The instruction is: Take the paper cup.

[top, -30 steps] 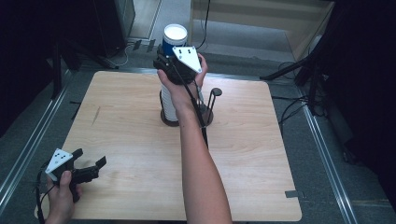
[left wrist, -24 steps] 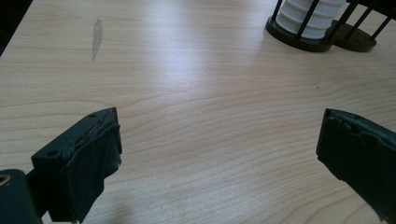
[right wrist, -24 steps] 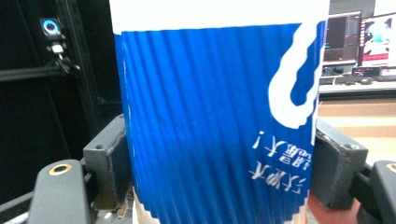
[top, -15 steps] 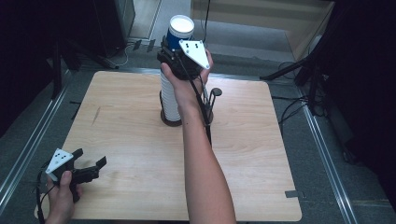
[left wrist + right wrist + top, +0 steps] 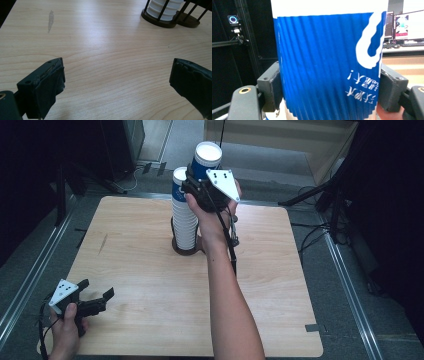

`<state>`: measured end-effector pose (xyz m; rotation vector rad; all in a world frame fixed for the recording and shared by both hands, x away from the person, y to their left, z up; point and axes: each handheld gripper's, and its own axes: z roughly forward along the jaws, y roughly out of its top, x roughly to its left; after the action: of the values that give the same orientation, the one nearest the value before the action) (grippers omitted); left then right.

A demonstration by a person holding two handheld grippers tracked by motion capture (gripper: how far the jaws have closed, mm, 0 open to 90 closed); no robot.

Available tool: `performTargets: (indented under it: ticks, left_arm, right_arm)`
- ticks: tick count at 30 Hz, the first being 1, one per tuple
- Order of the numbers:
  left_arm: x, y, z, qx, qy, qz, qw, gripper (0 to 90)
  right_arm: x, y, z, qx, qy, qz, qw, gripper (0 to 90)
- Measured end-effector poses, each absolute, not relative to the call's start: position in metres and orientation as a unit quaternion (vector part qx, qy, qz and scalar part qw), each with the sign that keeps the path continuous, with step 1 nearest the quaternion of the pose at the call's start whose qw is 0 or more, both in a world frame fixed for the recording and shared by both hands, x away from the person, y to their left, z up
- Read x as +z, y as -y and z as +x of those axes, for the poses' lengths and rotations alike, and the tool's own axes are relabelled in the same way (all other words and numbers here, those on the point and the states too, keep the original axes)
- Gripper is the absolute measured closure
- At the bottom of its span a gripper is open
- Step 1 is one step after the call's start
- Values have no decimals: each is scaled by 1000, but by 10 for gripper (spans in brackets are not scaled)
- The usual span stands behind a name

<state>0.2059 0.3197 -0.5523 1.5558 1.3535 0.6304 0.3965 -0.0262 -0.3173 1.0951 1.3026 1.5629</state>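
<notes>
We are holding the right gripper [image 5: 202, 182] raised over the far edge of the light wooden table [image 5: 150, 270], its jaws clamping a blue-and-white ribbed paper cup [image 5: 327, 65], held upside down above and just beside the tall white cup stack [image 5: 184, 215] in its dark wire holder [image 5: 165, 21]. We are resting the left gripper [image 5: 95, 302] at the near left corner, jaws gaping wide, gripping nothing.

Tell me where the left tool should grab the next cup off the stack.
Grip the top cup by its blue ribbed wall just under the rim, coming from the side with jaws level. The stack of cups stands upright in a holder, so it lifts straight up.
</notes>
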Motion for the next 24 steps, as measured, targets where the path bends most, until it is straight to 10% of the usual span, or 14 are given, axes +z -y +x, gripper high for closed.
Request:
performTargets:
  ticks: [24]
  left_arm:
    - [-552,-320,206,256,-551,638,472,9]
  right_arm:
    - [-356,64,350,598,-537,425,418,221]
